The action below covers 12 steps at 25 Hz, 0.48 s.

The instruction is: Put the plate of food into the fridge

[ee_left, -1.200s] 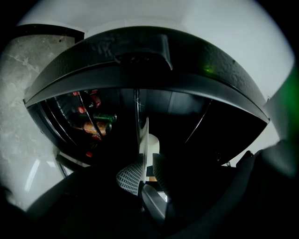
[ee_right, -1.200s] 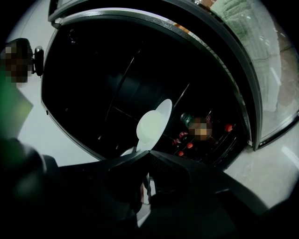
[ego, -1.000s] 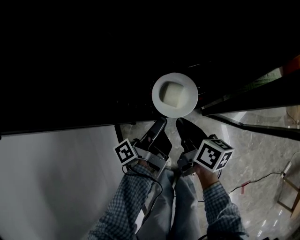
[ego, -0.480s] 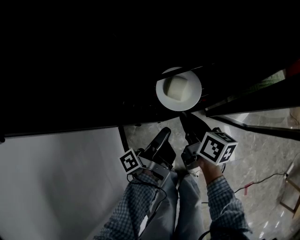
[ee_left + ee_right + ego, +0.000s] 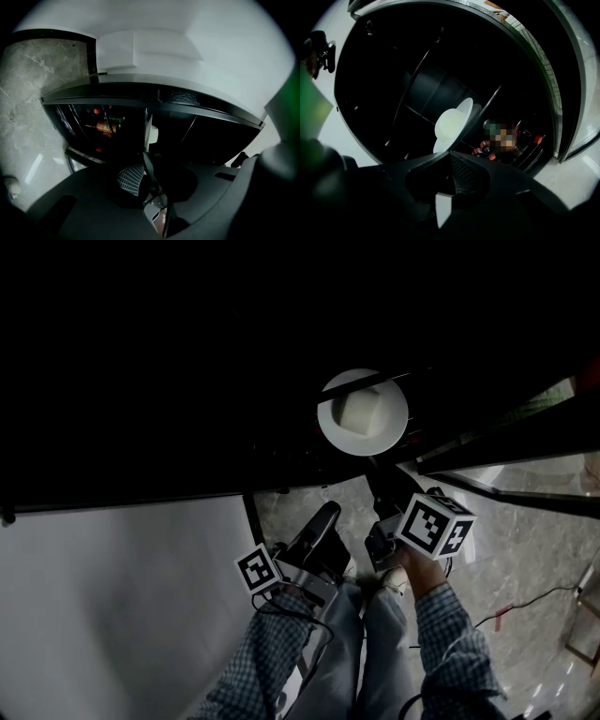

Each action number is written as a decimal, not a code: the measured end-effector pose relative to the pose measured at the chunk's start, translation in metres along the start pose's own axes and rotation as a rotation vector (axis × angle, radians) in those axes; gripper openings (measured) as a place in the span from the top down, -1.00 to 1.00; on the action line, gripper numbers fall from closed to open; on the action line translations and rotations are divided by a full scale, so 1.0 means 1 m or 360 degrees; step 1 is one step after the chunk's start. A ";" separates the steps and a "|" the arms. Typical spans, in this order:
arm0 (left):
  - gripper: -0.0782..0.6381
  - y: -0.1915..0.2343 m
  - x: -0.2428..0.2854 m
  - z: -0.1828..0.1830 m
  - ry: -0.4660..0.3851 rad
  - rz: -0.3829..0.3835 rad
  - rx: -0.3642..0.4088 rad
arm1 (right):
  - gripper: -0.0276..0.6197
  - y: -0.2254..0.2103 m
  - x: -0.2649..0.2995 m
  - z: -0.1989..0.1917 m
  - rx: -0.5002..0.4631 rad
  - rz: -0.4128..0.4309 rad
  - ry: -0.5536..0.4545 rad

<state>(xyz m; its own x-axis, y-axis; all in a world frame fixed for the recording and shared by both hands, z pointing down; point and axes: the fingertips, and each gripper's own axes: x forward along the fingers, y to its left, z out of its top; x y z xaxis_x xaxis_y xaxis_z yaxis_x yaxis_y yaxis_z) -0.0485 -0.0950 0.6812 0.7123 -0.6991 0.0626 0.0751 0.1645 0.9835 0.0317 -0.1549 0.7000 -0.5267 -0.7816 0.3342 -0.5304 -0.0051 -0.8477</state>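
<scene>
A white plate [image 5: 394, 433] with a pale block of food [image 5: 359, 409] hangs at the mouth of the dark fridge [image 5: 187, 381]. My right gripper [image 5: 381, 466] is shut on the plate's near rim. In the right gripper view the plate [image 5: 439, 144] shows edge-on just past the gripper [image 5: 447, 153], with the food [image 5: 450, 124] on it. My left gripper [image 5: 328, 513] hangs lower, apart from the plate, its jaws together on nothing. In the left gripper view that gripper [image 5: 146, 161] points at the fridge opening.
Red-capped bottles [image 5: 486, 151] stand low in the fridge at the right, and more drinks [image 5: 106, 125] show on a shelf. The open door [image 5: 506, 442] juts out at the right. A white panel [image 5: 112, 596] lies at the left, marbled floor [image 5: 525, 549] below.
The right gripper has carried the plate up and forward toward the fridge. The left gripper has dropped back from the plate's rim toward the person.
</scene>
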 end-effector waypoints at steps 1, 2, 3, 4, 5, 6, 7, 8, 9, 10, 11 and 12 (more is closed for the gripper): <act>0.58 0.000 -0.001 0.000 0.0002 0.0002 0.0002 | 0.90 0.001 0.000 0.000 0.0002 0.0005 -0.0001; 0.59 0.000 -0.002 0.001 0.0005 0.0004 0.0005 | 0.90 0.002 0.000 -0.001 0.0003 0.0010 0.0000; 0.58 0.000 -0.004 0.001 0.0008 0.0006 0.0009 | 0.90 0.003 -0.001 -0.003 0.0001 0.0014 0.0003; 0.58 0.000 -0.006 0.000 0.0011 0.0009 0.0012 | 0.90 0.004 -0.004 -0.005 -0.0005 0.0014 0.0010; 0.59 -0.001 -0.007 -0.001 0.0014 0.0011 0.0015 | 0.90 0.004 -0.007 -0.008 -0.0013 0.0011 0.0019; 0.58 -0.002 -0.008 -0.002 0.0017 0.0013 0.0018 | 0.90 0.004 -0.012 -0.010 -0.0018 0.0002 0.0028; 0.58 -0.004 -0.010 -0.004 0.0022 0.0016 0.0023 | 0.90 0.003 -0.018 -0.012 -0.0018 -0.0009 0.0034; 0.58 -0.006 -0.011 -0.005 0.0029 0.0021 0.0027 | 0.90 0.002 -0.024 -0.014 -0.0011 -0.0022 0.0036; 0.58 -0.008 -0.012 -0.007 0.0037 0.0028 0.0031 | 0.90 0.002 -0.033 -0.015 0.0000 -0.0035 0.0034; 0.58 -0.012 -0.014 -0.010 0.0044 0.0033 0.0035 | 0.90 0.002 -0.042 -0.015 0.0011 -0.0047 0.0031; 0.58 -0.016 -0.015 -0.012 0.0051 0.0036 0.0038 | 0.90 0.003 -0.051 -0.016 0.0014 -0.0060 0.0031; 0.59 -0.020 -0.016 -0.014 0.0057 0.0036 0.0041 | 0.90 0.004 -0.061 -0.017 0.0008 -0.0074 0.0034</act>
<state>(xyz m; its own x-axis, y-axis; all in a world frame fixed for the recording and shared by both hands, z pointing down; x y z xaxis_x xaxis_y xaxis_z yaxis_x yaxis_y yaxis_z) -0.0514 -0.0769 0.6582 0.7381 -0.6700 0.0793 0.0409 0.1618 0.9860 0.0505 -0.0969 0.6831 -0.5157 -0.7669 0.3821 -0.5513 -0.0444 -0.8331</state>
